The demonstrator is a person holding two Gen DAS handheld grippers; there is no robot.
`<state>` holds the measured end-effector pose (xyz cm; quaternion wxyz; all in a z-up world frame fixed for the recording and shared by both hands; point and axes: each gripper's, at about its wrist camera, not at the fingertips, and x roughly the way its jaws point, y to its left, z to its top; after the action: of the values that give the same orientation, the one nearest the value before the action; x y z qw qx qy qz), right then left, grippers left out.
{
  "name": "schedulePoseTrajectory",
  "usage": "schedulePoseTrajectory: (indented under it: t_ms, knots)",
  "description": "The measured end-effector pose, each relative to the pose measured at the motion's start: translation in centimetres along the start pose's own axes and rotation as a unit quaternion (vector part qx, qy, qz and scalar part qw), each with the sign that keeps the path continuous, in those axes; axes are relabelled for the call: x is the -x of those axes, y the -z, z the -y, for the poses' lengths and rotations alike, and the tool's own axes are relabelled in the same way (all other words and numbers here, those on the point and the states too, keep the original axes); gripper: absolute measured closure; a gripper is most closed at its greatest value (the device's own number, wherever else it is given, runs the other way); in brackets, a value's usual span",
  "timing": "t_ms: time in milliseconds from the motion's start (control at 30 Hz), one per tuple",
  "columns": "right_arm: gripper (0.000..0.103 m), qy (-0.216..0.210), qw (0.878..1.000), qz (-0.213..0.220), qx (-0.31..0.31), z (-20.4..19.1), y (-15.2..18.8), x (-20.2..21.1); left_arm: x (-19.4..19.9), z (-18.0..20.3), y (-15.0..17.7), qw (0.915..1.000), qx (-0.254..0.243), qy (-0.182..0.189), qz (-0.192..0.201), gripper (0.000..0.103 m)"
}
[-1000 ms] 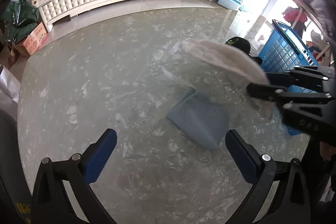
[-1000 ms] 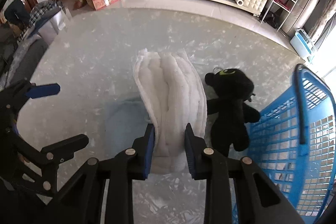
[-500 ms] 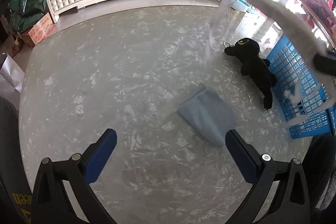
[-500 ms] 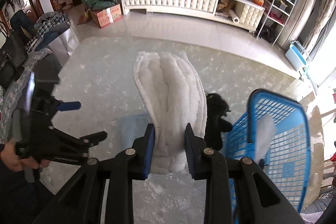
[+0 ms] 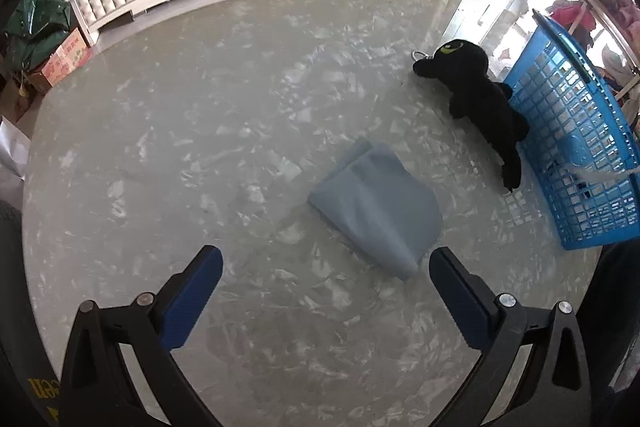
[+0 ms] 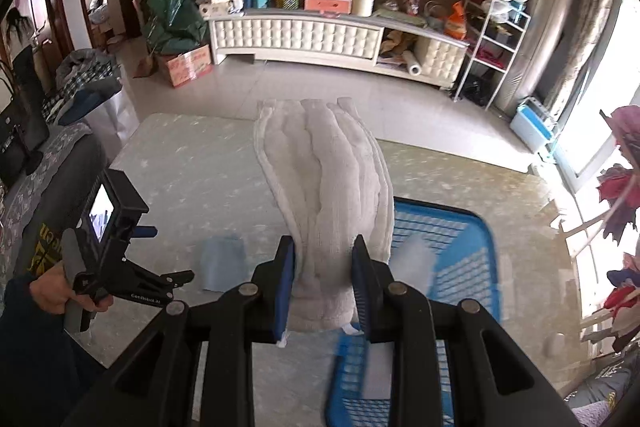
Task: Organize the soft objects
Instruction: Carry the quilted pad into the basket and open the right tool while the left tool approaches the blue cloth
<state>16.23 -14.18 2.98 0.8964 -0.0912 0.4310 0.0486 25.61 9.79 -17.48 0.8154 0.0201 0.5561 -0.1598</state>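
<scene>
**White towel clamped in right claw above blue basket**

White towel [image 6: 324, 187] sits pinched between the blue pads of the right claw [image 6: 323, 283], jaws closed on its bunched end; rest of the cloth fans out fwd in thick folds. Below it, in the right wrist view, is the blue basket [image 6: 452, 239], blurred, w/ a pale patch visible inside. In the left wrist view a strip of white cloth [image 5: 600, 173] shows at the basket's [image 5: 576, 131] mesh wall; can't tell if it hangs inside or outside.

Left claw [image 5: 326, 269] has its jaws wide apart, nothing between them, pointing down at the marbled surface [image 5: 180, 131]. Folded light-blue cloth [image 5: 376, 211] lies flat on the surface just ahead of that claw, nearer its right finger. Black plush toy [image 5: 480, 99] lies on the surface beside the basket, one side touching the mesh wall; well apart from the blue cloth.

Right wrist view also shows the left claw [image 6: 176, 277] from the side, gripped by a person's hand [image 6: 60, 293] in a dark sleeve, w/ the blue cloth [image 6: 222, 261] next to it.
</scene>
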Motion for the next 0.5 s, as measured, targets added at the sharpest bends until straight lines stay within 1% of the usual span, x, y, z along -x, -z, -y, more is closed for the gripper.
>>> schedulePoseTrajectory:
  t_ms: [167,300,400,500]
  knots:
    - [0.077,0.013,1.0,0.0,-0.013,2.5,0.7,0.7,-1.3,0.5,-0.5,0.9999,0.005,0.001,-0.012,0.0]
    - [0.077,0.029,0.999,-0.005,-0.026,4.0,1.5,0.5,-2.5,1.2,-0.5,0.9995,0.0,-0.003,-0.03,0.0]
    - [0.077,0.031,0.999,-0.015,-0.034,4.8,2.4,0.2,-3.3,1.5,-0.4,0.9991,0.002,-0.004,-0.041,0.0]
    - [0.077,0.031,0.998,-0.035,-0.04,5.4,3.7,-0.9,-4.1,1.5,-0.5,0.9987,0.007,-0.005,-0.049,0.0]
